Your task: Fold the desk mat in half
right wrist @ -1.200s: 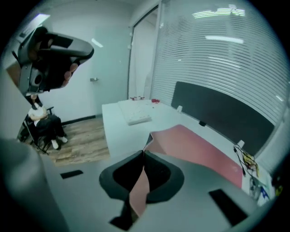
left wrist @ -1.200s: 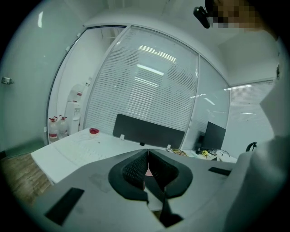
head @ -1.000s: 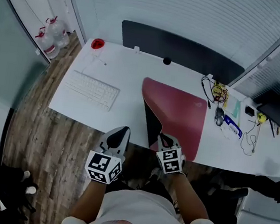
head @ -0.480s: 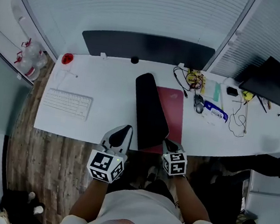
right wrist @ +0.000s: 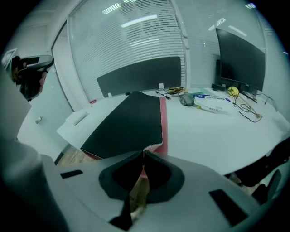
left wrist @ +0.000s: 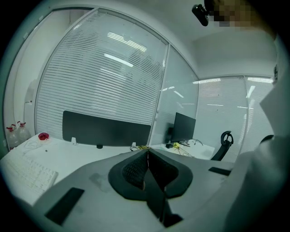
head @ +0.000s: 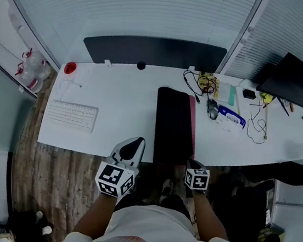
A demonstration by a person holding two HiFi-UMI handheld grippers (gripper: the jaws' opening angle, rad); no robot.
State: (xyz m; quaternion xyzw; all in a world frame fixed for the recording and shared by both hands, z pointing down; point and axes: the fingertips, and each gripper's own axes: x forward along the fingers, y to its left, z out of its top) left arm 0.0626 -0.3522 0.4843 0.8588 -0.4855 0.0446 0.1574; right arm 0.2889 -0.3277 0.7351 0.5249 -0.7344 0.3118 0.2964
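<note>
The desk mat lies folded on the white desk, black underside up, with a thin strip of its red face showing along the right side. My right gripper is at the mat's near right corner, shut on the edge of the top layer. In the right gripper view the black flap runs away from the right gripper, with the red strip beside it. My left gripper hovers at the desk's front edge left of the mat, shut and empty; its pads meet.
A white keyboard lies at the left, a red object at the far left corner. Cables, a mouse and a blue-white pack crowd the desk right of the mat. A black partition stands behind it, a dark monitor at the far right.
My right gripper has carried the mat's lifted side over to the right and down. The mat went from half raised to folded flat with its black side up. The left gripper stayed put.
</note>
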